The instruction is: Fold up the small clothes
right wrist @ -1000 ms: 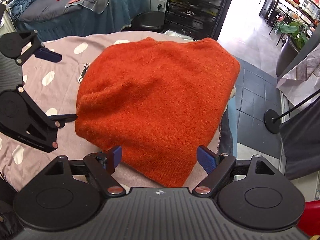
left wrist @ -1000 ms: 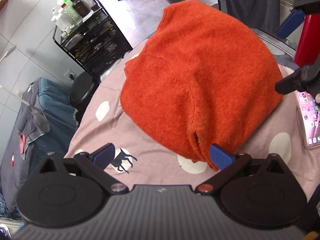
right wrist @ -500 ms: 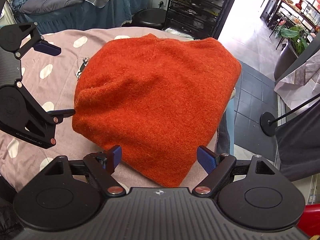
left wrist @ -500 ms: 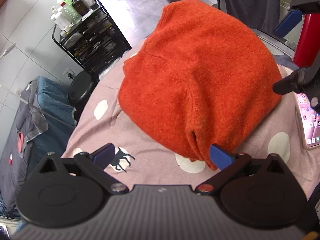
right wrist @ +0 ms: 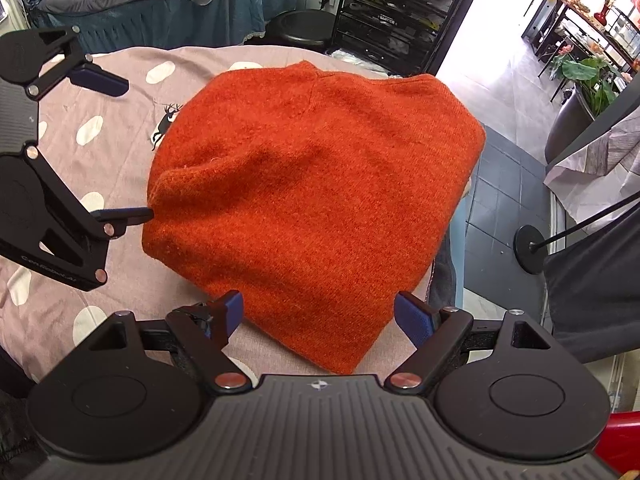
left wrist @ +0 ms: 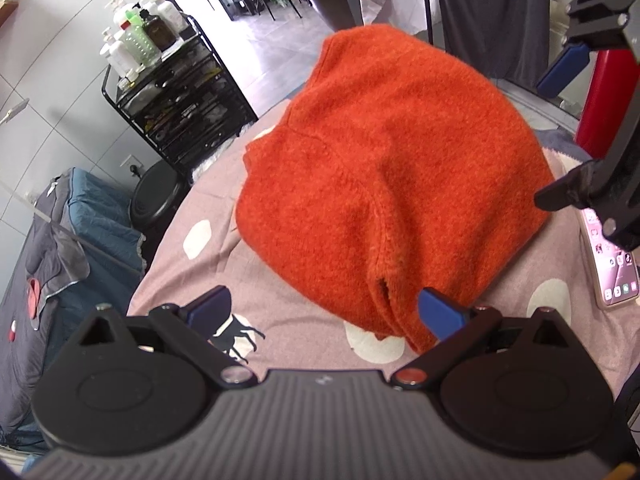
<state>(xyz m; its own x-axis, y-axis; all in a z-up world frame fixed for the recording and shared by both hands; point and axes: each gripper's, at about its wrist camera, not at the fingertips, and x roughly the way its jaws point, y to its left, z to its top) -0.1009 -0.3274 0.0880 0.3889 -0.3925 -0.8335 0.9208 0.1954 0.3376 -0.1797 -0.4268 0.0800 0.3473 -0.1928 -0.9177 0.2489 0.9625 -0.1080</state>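
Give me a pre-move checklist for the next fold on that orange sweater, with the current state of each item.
1. Left gripper open and holding nothing: ok; its blue pads stand wide apart, one at the orange sweater edge.
2. Right gripper open and holding nothing: ok; the sweater's near corner lies between its pads, ungripped.
3. Sweater fully on the spotted cloth: not ok; its far right side reaches the table edge.
4. Sweater flat: not ok; it bulges in the middle with soft creases.
5. Phone clear of the fold path: cannot tell; it lies close beside the sweater, under the right gripper's frame.
6. Sleeves tucked in: cannot tell; none show from either wrist view.
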